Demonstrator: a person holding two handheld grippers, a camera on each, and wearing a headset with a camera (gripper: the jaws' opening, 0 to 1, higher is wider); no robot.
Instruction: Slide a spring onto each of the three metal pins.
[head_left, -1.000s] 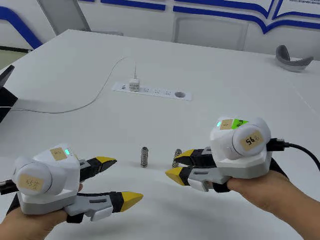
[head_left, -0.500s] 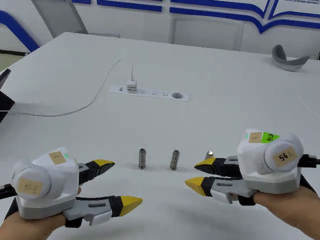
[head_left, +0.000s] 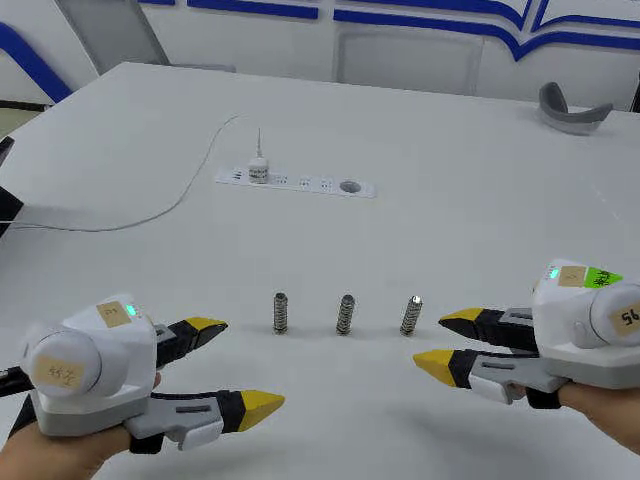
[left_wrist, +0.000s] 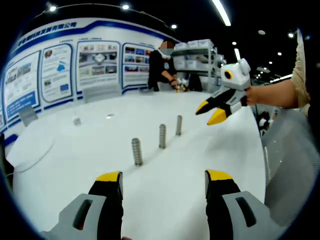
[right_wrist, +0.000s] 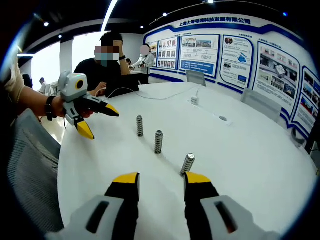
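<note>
**White table, a few things on it**

A broad white table (head_left: 480, 230) with a smooth matt top carries everything. Near its front edge three grey metal coil springs stand upright in a row, apart from one another: the left spring (head_left: 280, 312), the middle spring (head_left: 346, 314) and the right spring (head_left: 411, 315), which has a bright metal tip at its top. Farther back lies a flat white power strip (head_left: 310, 184) with a small white plug (head_left: 258, 170) in it. A thin white cable (head_left: 170, 205) curves away leftward. A grey curved object (head_left: 573, 110) rests at the far right.
</note>
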